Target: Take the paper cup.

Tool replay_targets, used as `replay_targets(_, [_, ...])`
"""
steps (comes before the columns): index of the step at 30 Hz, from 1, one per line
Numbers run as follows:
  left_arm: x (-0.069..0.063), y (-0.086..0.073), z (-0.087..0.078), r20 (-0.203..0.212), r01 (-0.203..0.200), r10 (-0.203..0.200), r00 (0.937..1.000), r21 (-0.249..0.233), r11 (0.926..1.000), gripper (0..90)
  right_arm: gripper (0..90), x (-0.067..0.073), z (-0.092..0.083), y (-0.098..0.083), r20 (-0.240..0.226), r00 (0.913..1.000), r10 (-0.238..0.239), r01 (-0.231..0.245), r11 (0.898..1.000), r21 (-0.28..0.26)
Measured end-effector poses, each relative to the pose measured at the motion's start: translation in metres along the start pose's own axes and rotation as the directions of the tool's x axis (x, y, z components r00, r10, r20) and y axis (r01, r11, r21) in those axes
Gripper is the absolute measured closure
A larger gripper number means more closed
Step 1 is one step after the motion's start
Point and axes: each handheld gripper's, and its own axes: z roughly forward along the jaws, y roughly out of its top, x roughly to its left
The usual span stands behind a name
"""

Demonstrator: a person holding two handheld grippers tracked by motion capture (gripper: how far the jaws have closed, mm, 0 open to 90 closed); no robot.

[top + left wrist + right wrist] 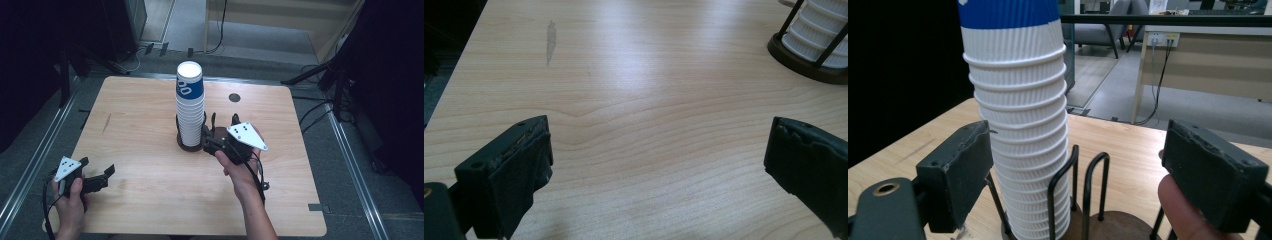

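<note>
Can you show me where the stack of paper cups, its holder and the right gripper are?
stack of paper cups (190, 107), high view, white ribbed side.
holder (1090, 187), right gripper view, black wire loop.
right gripper (210, 136), high view, between its fingertips.

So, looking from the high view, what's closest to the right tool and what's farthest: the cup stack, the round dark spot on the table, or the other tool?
1. Cup stack: right beside the right tool, in its wire holder at the table's middle.
2. Round dark spot: a little beyond it, toward the far edge.
3. Left tool: farthest, near the table's near-left corner.
</note>
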Motion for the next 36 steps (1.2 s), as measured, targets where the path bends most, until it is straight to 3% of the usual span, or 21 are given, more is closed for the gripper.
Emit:
replay_targets(19, [0.001,0.000,0.000,0.005,0.002,-0.002,1.0000,-0.003,1.0000,0.1,13.0,0.029,0.031,0.021,-0.047,0.9989,-0.001,0.000,1.000,-0.020])
replay_targets(36, [0.000,0.000,0.000,0.007,0.003,-0.003,1.0000,-0.002,1.0000,0.1,13.3,0.032,0.058,0.034,-0.040,0.9987,0.033,-0.034,0.999,-0.022])
